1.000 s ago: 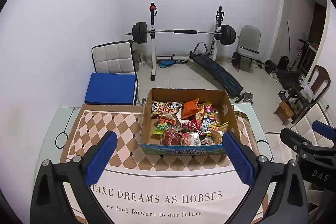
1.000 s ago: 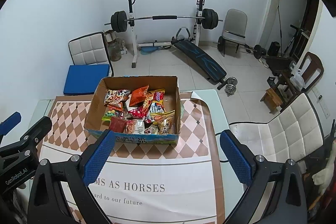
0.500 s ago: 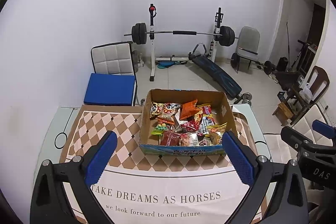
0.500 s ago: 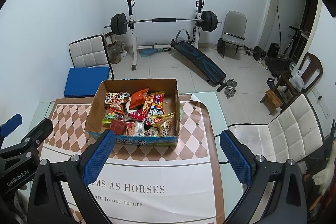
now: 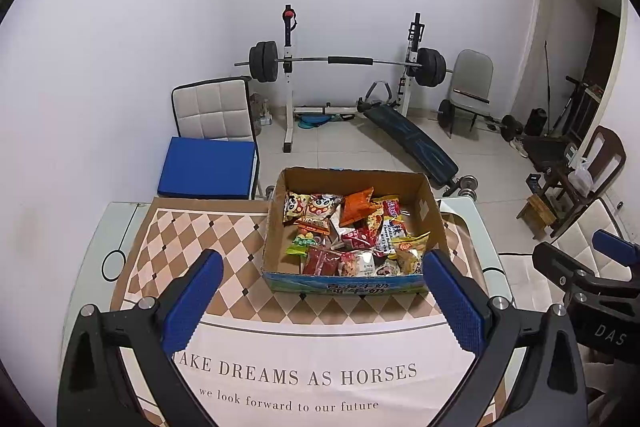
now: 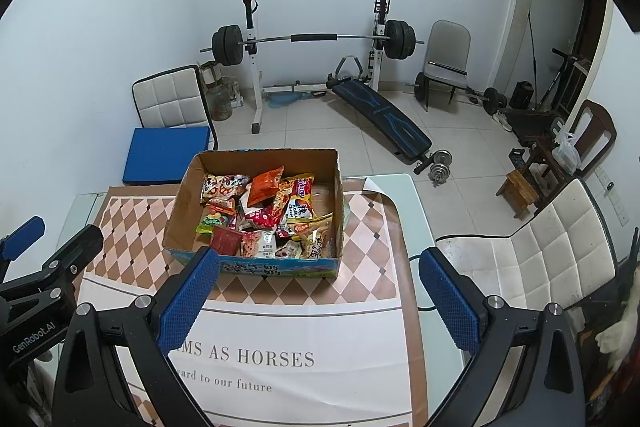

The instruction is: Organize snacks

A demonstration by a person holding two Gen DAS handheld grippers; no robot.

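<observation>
The snacks are piled loosely in an open cardboard box that stands on the patterned cloth of the bench; no packet is seen on the cloth outside it. The left tongs are held spread wide with nothing between the blue pads, and the box lies straight ahead of them, its near wall just beyond the fingertips. The right tongs are likewise spread and empty, and from them the box lies ahead and to the left, with its near right corner almost on the centre line. The long axis of the box runs across both views, from side to side. The left tongs are judged the better centred on the pile; the right tongs are nearer to the packets at the right end. Such a scene would fit snacks already gathered as well as snacks waiting to be sorted.
</observation>
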